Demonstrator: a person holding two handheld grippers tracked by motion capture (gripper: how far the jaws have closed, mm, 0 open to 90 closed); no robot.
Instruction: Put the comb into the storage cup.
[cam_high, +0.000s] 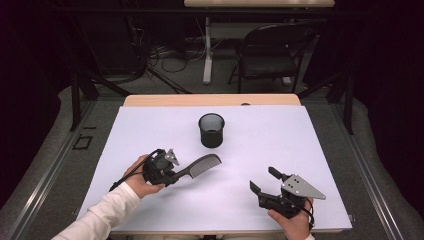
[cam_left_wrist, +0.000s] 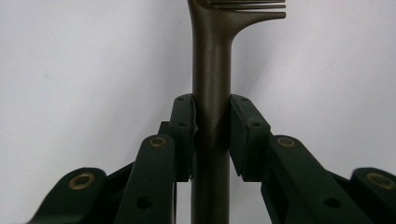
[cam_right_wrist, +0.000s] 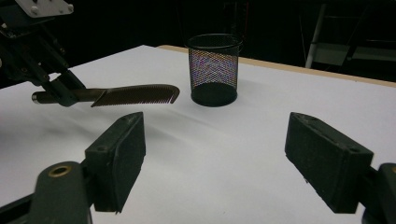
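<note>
High view: white sheet (cam_high: 150, 130) covers the table top. Left gripper (cam_high: 172, 176), in the person's left hand (cam_high: 137, 177), clamps the handle of a dark comb (cam_high: 197, 167); comb head points up and right toward a black mesh cup (cam_high: 211, 130), well apart from it, teeth on the side facing the person. Cup stands upright near the far middle of the sheet. Right gripper (cam_high: 265, 181), at the near right, jaws spread wide, nothing between them.

Left gripper view: both pads (cam_left_wrist: 187, 126) press on the comb handle (cam_left_wrist: 211, 93) from either side; handle runs straight up between them, teeth (cam_left_wrist: 247, 5) at the top edge, white sheet behind.

Right gripper view: own jaws wide apart, empty, over bare sheet (cam_right_wrist: 210, 154). Farther off, left gripper (cam_right_wrist: 63, 91) holds the comb (cam_right_wrist: 135, 95) level, clear of the sheet, its shadow below. Comb tip near the mesh cup (cam_right_wrist: 215, 70) but not touching.
</note>
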